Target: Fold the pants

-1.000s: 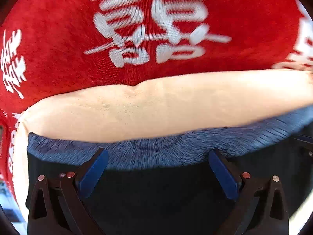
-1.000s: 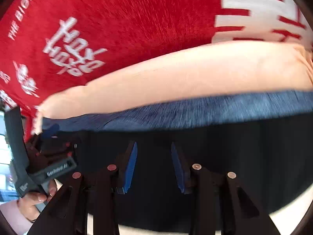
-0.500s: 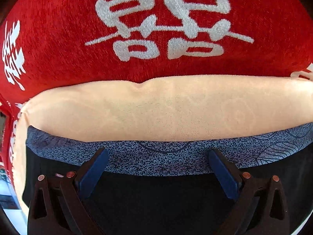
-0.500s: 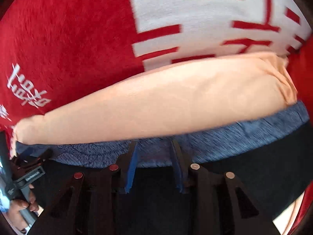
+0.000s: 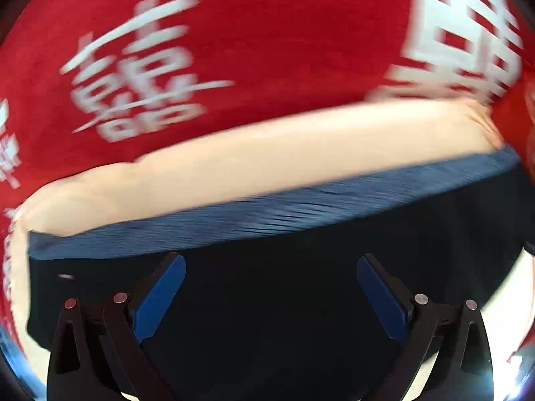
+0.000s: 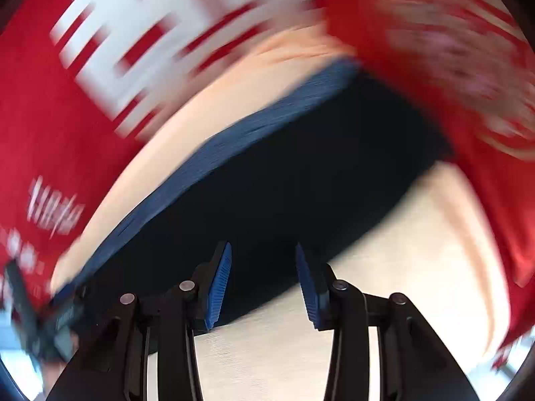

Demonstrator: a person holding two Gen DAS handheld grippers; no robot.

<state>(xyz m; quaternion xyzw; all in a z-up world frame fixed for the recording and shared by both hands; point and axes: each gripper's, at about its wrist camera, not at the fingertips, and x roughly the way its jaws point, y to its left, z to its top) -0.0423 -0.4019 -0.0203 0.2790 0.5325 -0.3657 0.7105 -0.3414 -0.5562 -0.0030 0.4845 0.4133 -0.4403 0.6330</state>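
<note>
Since a second ago my right claw (image 6: 263,280) has swung toward the black pants' (image 6: 301,173) 5 o'clock edge, jaws just opening, nothing pinched. My left claw (image 5: 271,287) hangs spread wide, empty, over them on the red blanket (image 5: 267,50).

pants (image 5: 284,300): pretty much black, with a blue-grey band (image 5: 267,210) along the top edge, too smeared to make out any print on it
layer under the pants (image 5: 250,163): plain peachy cream, no pattern
cloth (image 5: 267,50): bright red with big white characters and lettering, all blurred
gripper pads (image 6: 219,287): strong blue, ribbed on the face
gripper arms (image 5: 110,344): black, with small round silver and reddish rivets
</note>
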